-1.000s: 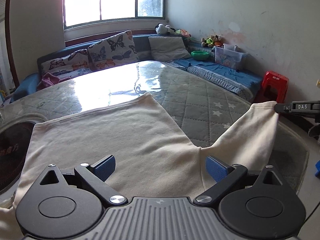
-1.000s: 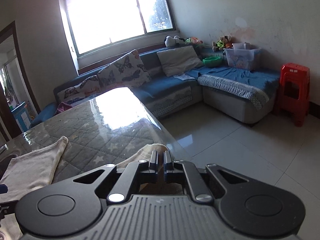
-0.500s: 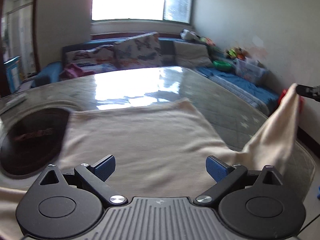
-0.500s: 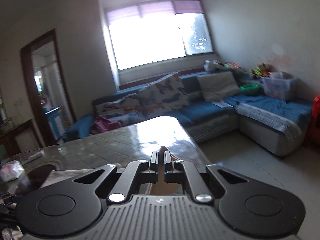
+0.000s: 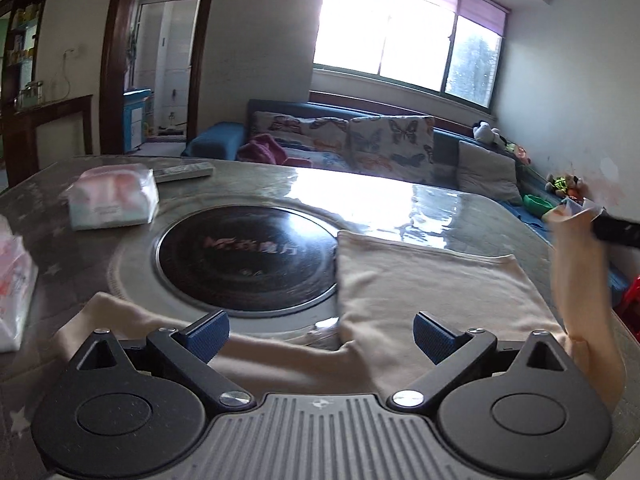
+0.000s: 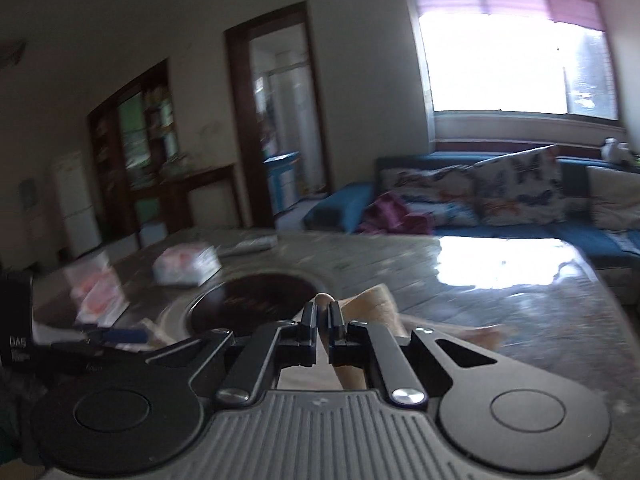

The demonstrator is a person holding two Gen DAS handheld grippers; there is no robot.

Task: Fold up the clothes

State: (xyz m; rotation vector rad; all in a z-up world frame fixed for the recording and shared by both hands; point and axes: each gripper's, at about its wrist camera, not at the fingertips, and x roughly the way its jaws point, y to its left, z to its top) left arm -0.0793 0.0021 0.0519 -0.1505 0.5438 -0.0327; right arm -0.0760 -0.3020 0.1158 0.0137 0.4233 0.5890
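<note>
The right gripper point(image 6: 323, 322) pinches a sleeve point(image 5: 576, 272) and holds it raised — likely to fold it over the garment point(image 5: 432, 292); the left gripper point(image 5: 320, 334) hovers, jaws wide, holding nothing.

A glossy quilt-patterned table point(image 5: 460, 208) with a round black inset cooktop point(image 5: 244, 256) carries the cream garment point(image 5: 432, 292), tissue packs point(image 5: 112, 200) and a remote point(image 5: 182, 172).
</note>
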